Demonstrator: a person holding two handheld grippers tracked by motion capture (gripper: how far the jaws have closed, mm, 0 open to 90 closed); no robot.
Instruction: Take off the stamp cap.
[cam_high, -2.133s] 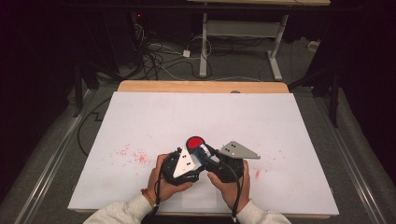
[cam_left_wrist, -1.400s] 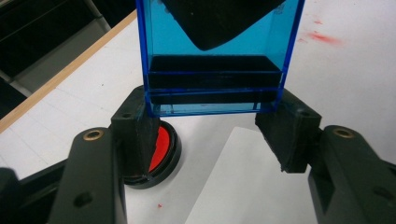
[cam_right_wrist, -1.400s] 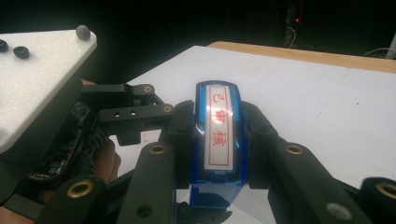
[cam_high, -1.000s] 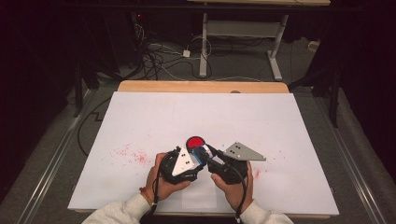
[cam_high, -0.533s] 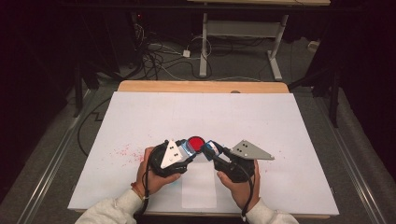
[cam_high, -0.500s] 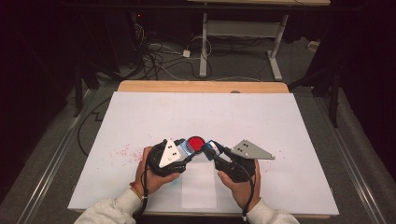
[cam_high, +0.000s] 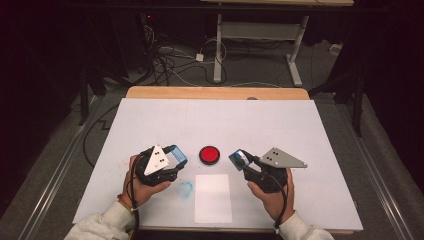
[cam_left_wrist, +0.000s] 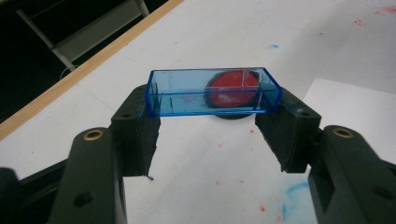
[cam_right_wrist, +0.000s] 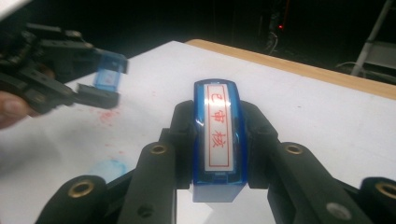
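Observation:
My left gripper (cam_high: 176, 156) is shut on a clear blue cap (cam_high: 176, 153), held across its two ends just left of the round red ink pad (cam_high: 209, 155). In the left gripper view the cap (cam_left_wrist: 212, 93) spans the gripper (cam_left_wrist: 212, 117), with the pad's base (cam_left_wrist: 229, 115) behind it. My right gripper (cam_high: 240, 159) is shut on a blue stamp (cam_high: 238, 157) to the right of the pad. In the right gripper view the stamp (cam_right_wrist: 217, 135) shows a white label with red characters, and the left gripper with the cap (cam_right_wrist: 109, 70) hangs at the upper left.
A white sheet of paper (cam_high: 212, 198) lies near the front edge, below the ink pad. A blue ink smear (cam_high: 185, 189) and faint red specks mark the white table cover (cam_high: 225, 120). A wooden edge (cam_high: 215, 93) runs along the far side.
The two grippers were joined in front of the ink pad. They have pulled apart, the left going left with the cap and the right going right with the stamp.

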